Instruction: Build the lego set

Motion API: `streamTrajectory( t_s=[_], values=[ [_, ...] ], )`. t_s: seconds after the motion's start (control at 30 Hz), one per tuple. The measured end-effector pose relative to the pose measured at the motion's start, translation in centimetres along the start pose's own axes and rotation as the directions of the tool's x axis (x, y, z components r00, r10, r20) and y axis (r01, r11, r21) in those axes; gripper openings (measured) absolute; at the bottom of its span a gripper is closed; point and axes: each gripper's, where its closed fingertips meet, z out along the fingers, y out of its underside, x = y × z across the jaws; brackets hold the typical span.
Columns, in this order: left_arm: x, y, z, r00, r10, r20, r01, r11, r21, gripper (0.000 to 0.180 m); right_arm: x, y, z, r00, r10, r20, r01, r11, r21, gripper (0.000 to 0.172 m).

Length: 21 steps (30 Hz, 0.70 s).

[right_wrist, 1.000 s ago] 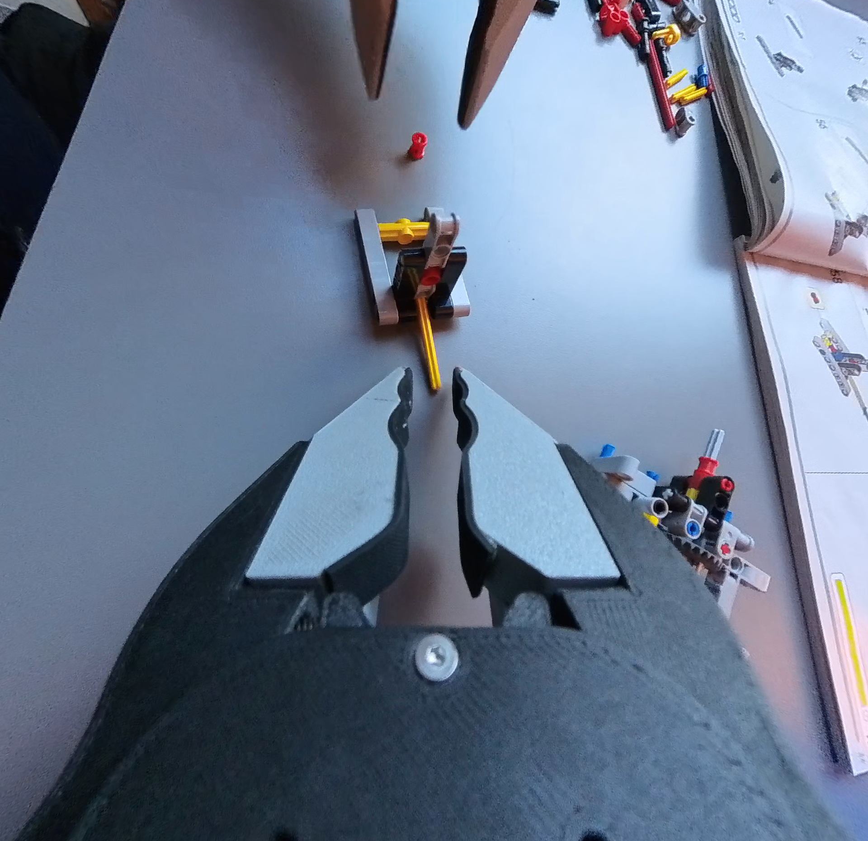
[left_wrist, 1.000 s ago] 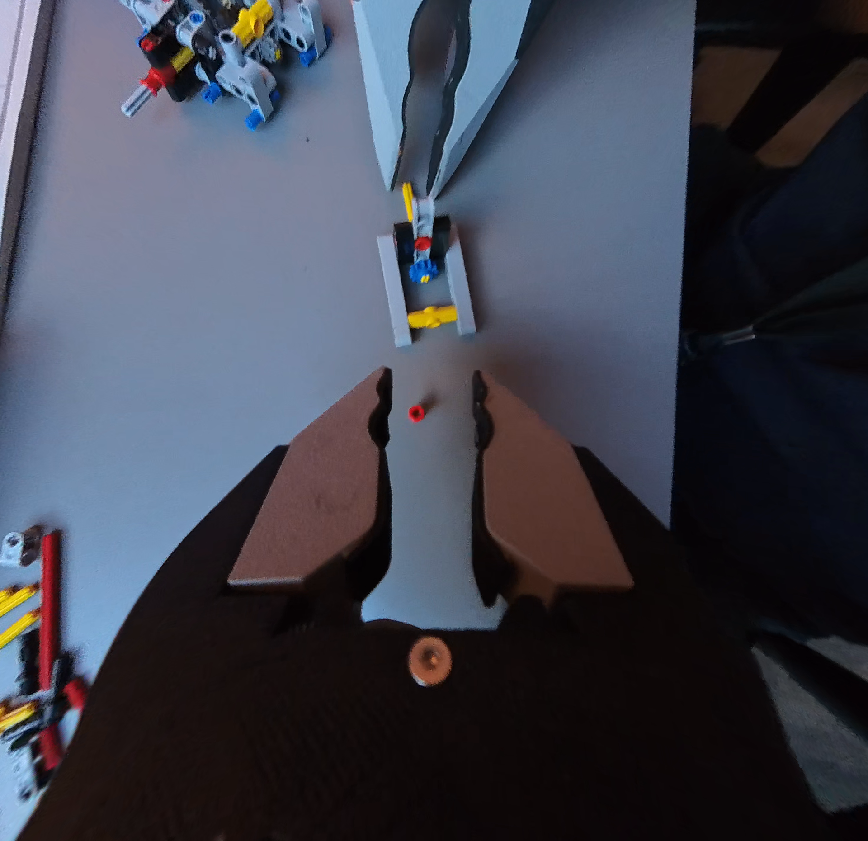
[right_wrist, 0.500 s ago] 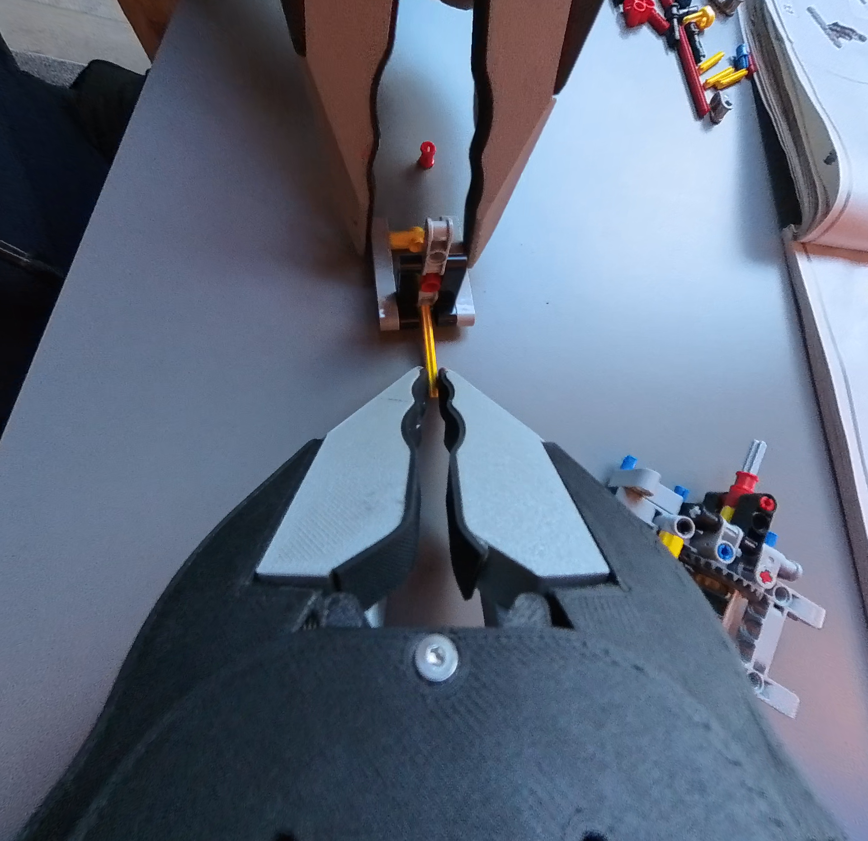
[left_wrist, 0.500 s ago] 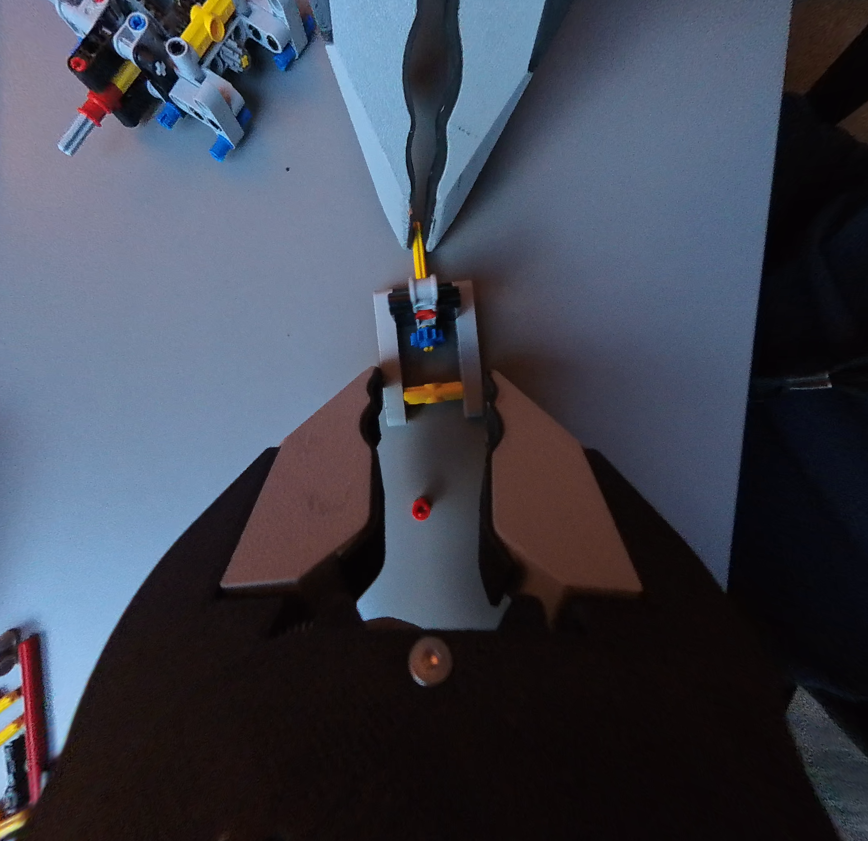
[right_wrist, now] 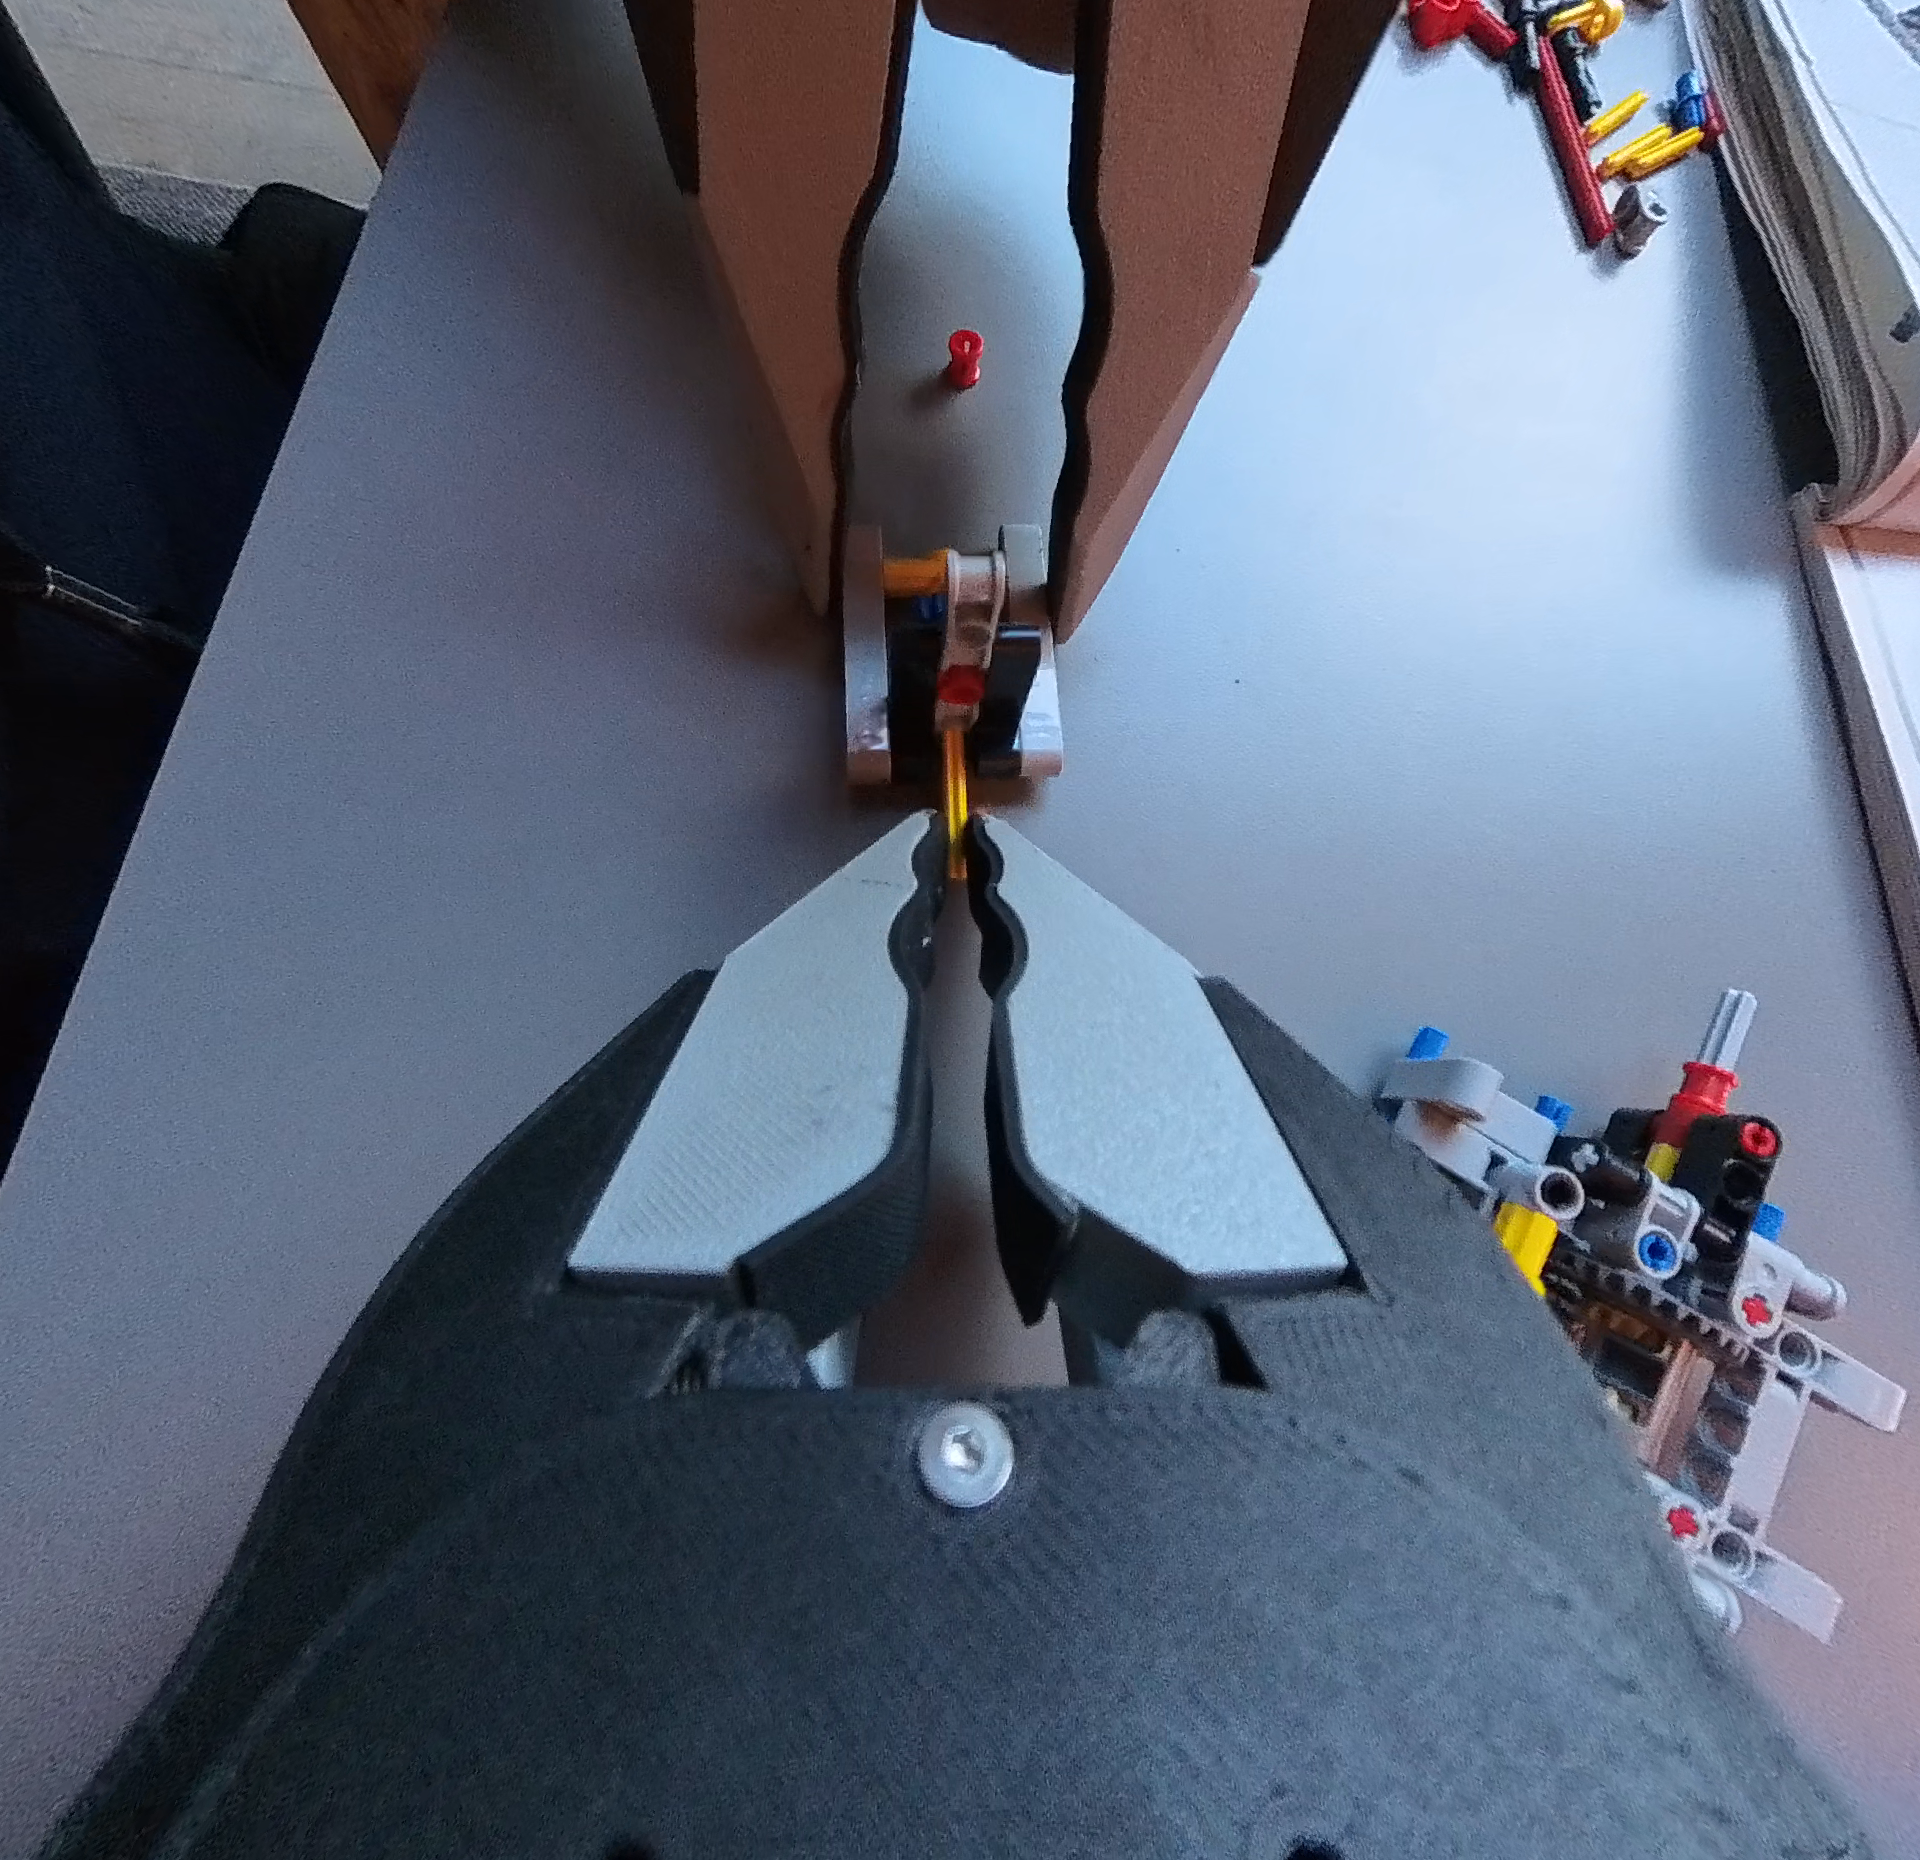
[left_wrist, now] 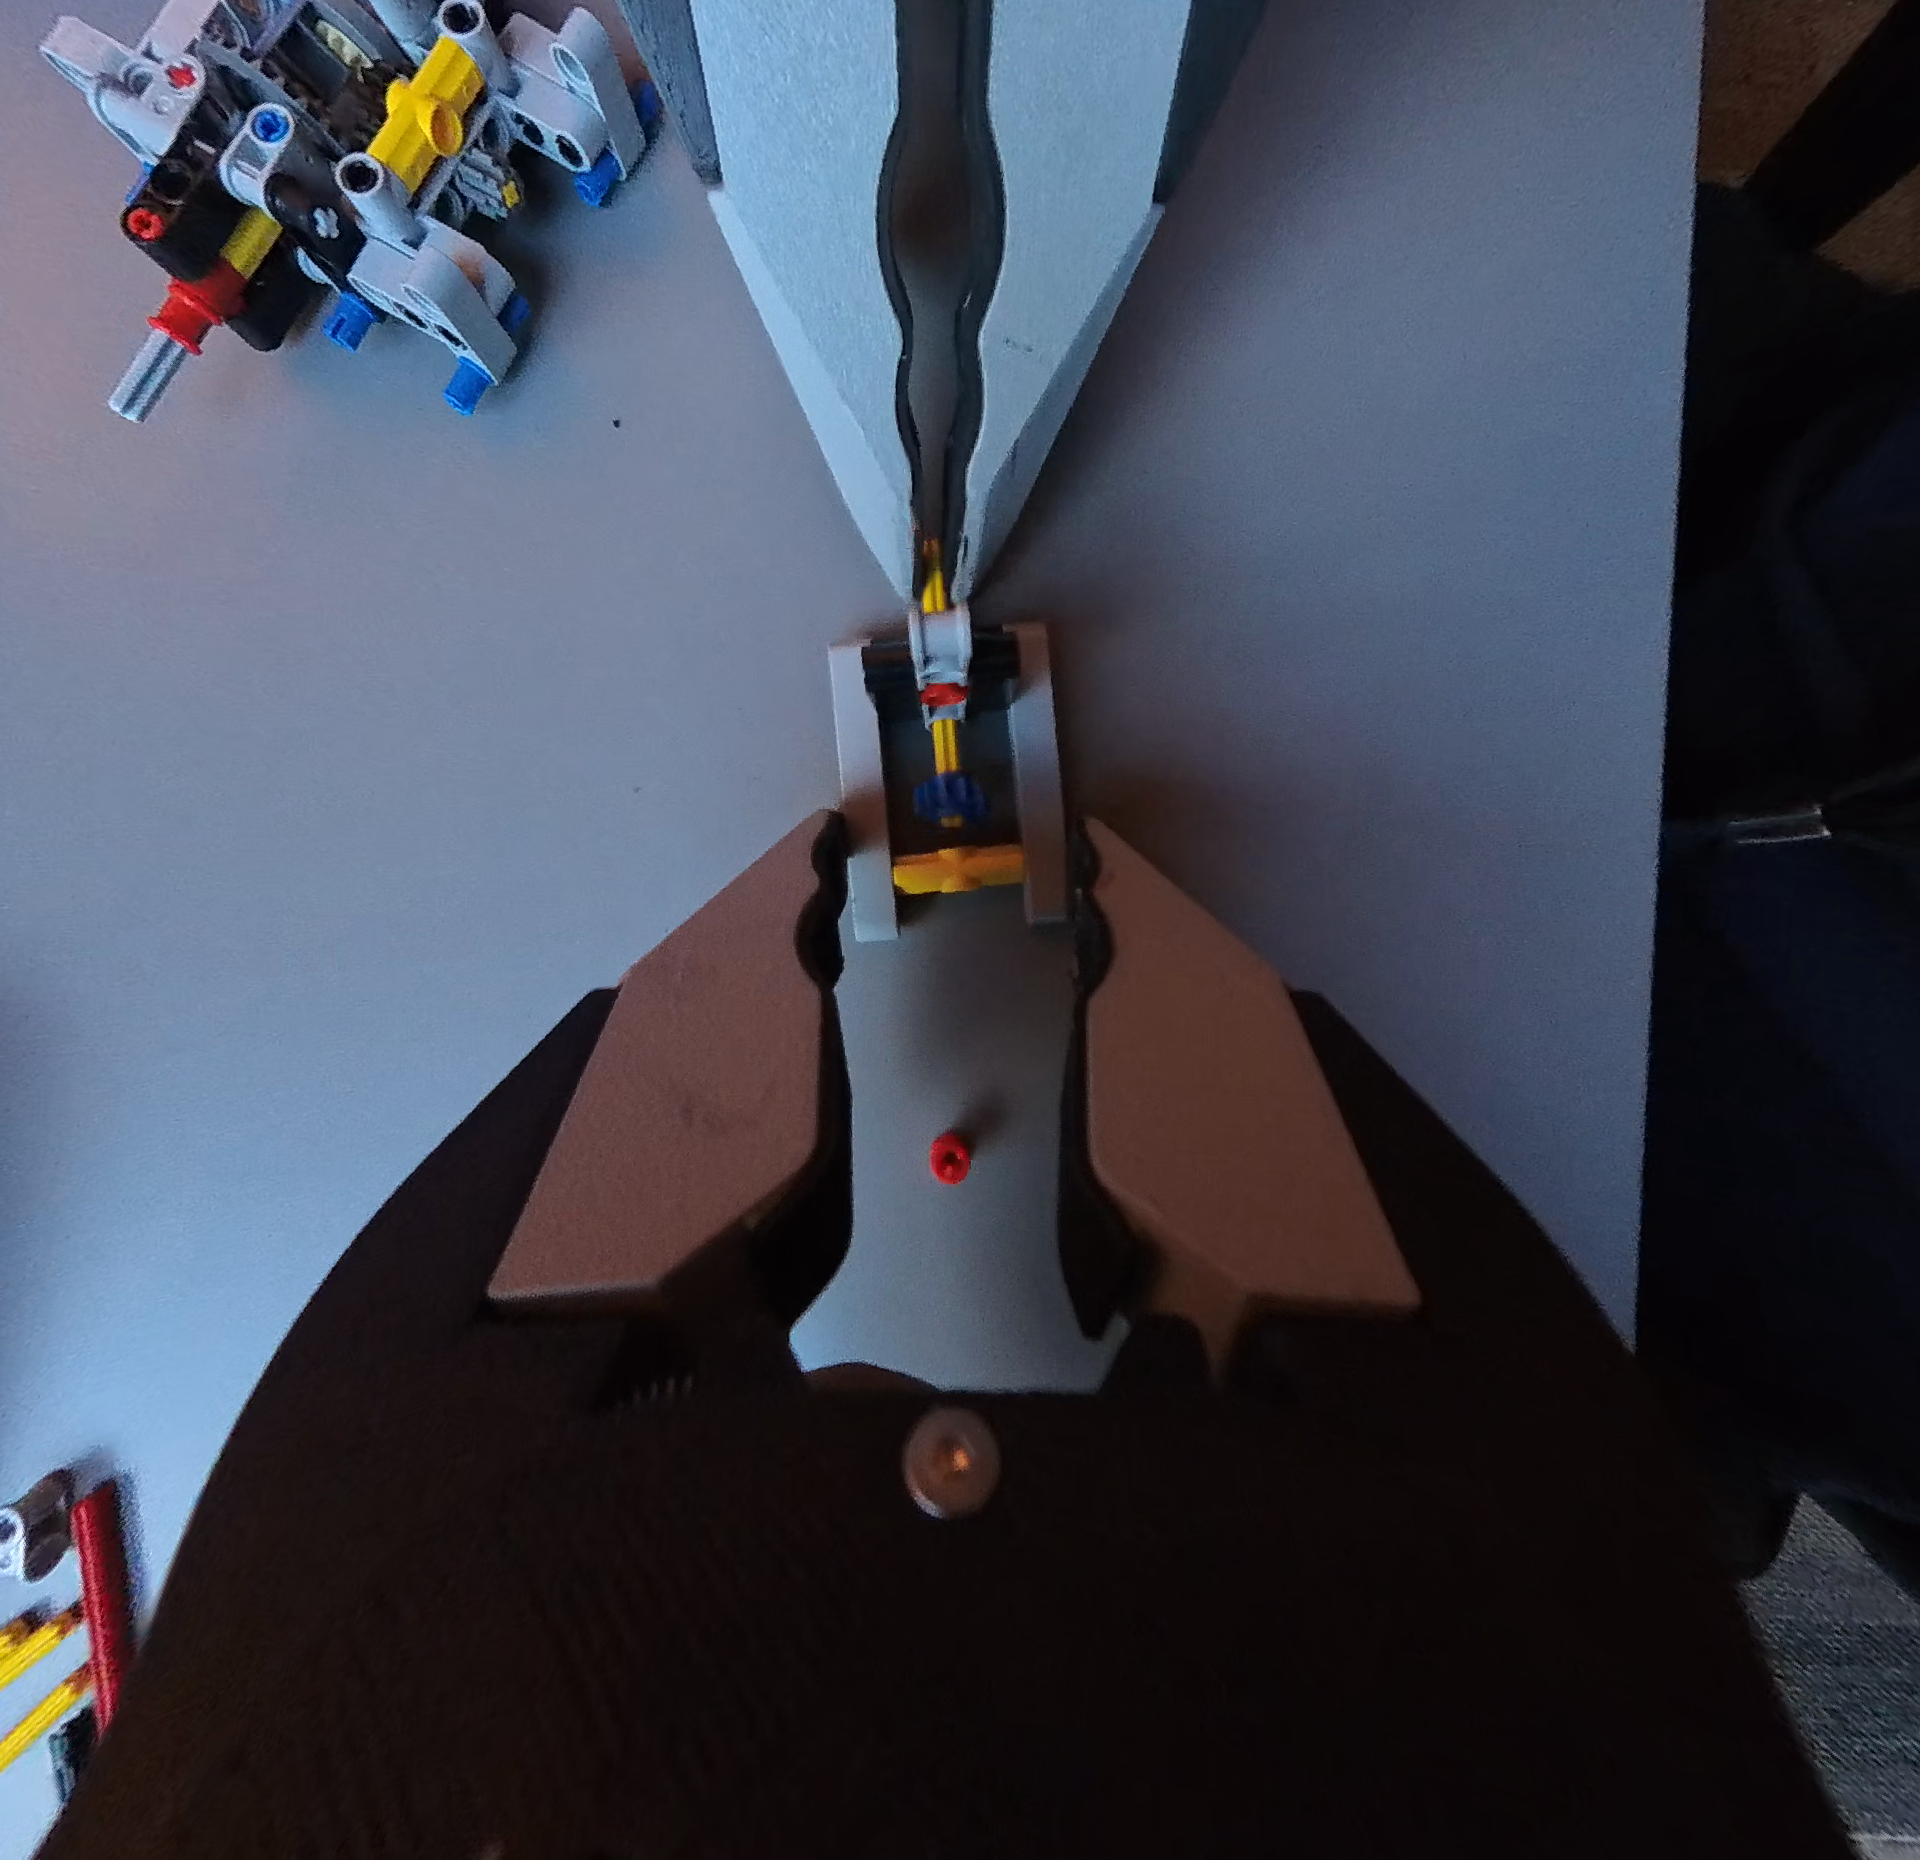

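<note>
Left gripper [left_wrist: 958, 875] brackets the near end of the small grey frame assembly [left_wrist: 868, 771] on the grey table [left_wrist: 416, 667]; both fingers [left_wrist: 727, 1031] sit flush on the frame's side beams, clamped. Right gripper [right_wrist: 954, 849] is pinched onto the yellow axle [right_wrist: 954, 792] sticking out of the frame's far end. Red bush [left_wrist: 949, 1158] lies loose between the left fingers, touching neither. Larger build [left_wrist: 343, 179] is cut off at the top edge; loose parts [right_wrist: 1558, 75] blurred, booklet [right_wrist: 1829, 200] cropped.
</note>
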Motion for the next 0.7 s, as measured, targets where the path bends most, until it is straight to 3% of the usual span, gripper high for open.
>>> streamTrajectory(
  t_s=[0.17,0.27,0.37,0.7],
  values=[
    [-0.2,0.5,-0.6,1.0,0.003,0.011,-0.003,1.0,0.002,0.037,0.1,0.2,-0.2,1.0,0.016,-0.008,-0.016,1.0,0.002,0.001],
    [0.1,-0.6,-1.5,1.0,-0.001,-0.01,0.002,0.998,0.069,0.035,0.0,0.2,-0.2,1.0,0.023,-0.006,-0.023,1.0,0.001,0.001],
    [0.5,-1.6,-2.2,0.998,-0.008,-0.06,0.015,0.991,0.131,0.021,0.0,0.2,-0.2,0.999,0.036,-0.004,-0.036,0.999,0.003,0.001],
    [-0.6,-0.6,-0.4,1.0,0.009,-0.026,-0.008,0.999,0.046,0.003,0.0,0.1,-0.2,0.998,0.06,0.004,-0.06,0.998,0.006,0.001]
  ],
)
